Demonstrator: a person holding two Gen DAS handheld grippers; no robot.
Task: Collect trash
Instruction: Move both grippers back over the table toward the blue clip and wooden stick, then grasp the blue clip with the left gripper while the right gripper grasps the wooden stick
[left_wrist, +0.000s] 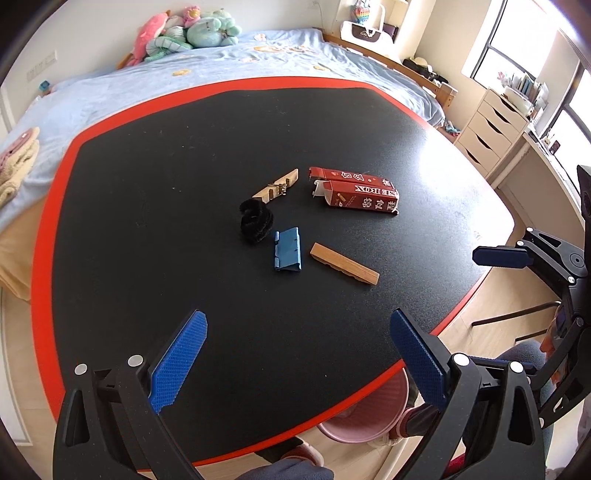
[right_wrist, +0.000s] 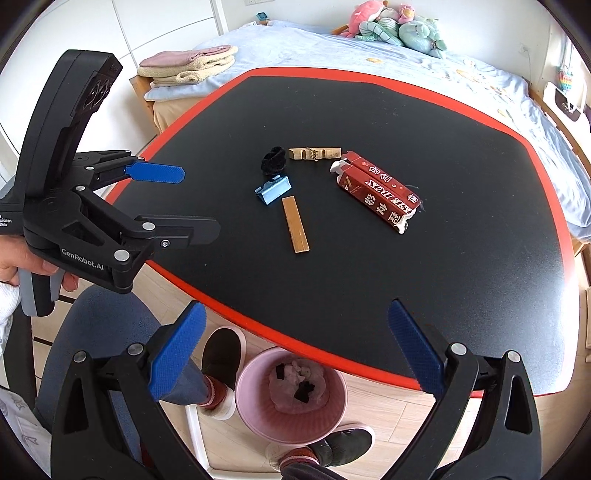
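Note:
On the black table (left_wrist: 155, 155) lie a crushed red carton (left_wrist: 356, 192), a black fuzzy scrunchie (left_wrist: 255, 220), a blue folded clip piece (left_wrist: 288, 250), a flat wooden strip (left_wrist: 344, 263) and a notched wooden piece (left_wrist: 276, 185). They also show in the right wrist view: carton (right_wrist: 376, 190), scrunchie (right_wrist: 273, 160), blue piece (right_wrist: 273, 189), strip (right_wrist: 294, 224), notched piece (right_wrist: 314, 153). My left gripper (left_wrist: 297, 354) is open and empty over the table's near edge. My right gripper (right_wrist: 295, 350) is open and empty, above a pink bin (right_wrist: 291, 395) on the floor.
The pink bin holds crumpled tissue and dark scraps. The table has a red rim (right_wrist: 207, 291). A bed (left_wrist: 258, 59) with plush toys lies behind it. White drawers (left_wrist: 491, 129) stand at the right. The person's slippered feet (right_wrist: 221, 358) are by the bin.

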